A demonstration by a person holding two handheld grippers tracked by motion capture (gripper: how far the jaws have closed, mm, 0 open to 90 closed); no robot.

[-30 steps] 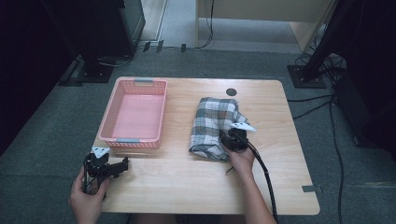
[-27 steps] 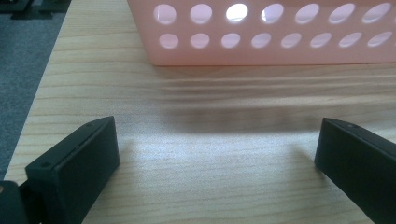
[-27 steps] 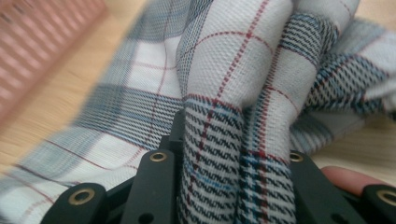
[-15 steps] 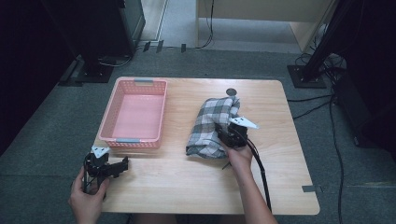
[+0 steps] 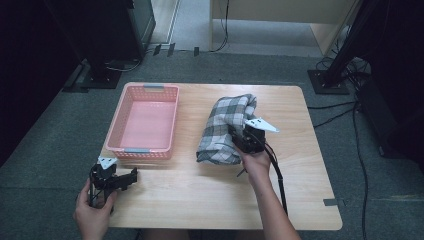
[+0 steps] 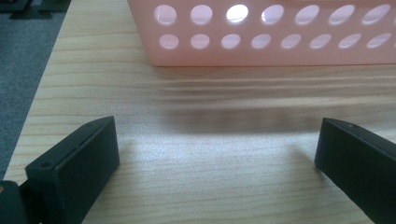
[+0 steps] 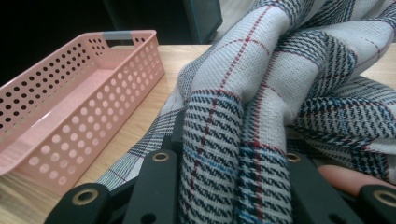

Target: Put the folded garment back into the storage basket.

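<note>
Beside the plaid cloth (image 5: 225, 127), bare pink basket (image 5: 150, 150).

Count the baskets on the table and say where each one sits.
1. The pink basket sits on the left half of the table, apart from the plaid cloth to its right. Nothing lies inside it, and no other basket is visible.

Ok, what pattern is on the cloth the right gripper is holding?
Plaid: white and dark navy checks with thin red lines on the cloth, clearest in the right gripper view.

Even overhead light on table (image 5: 200, 200) – dark room edges, soft shadows, close-ups w/ slight blur
</note>
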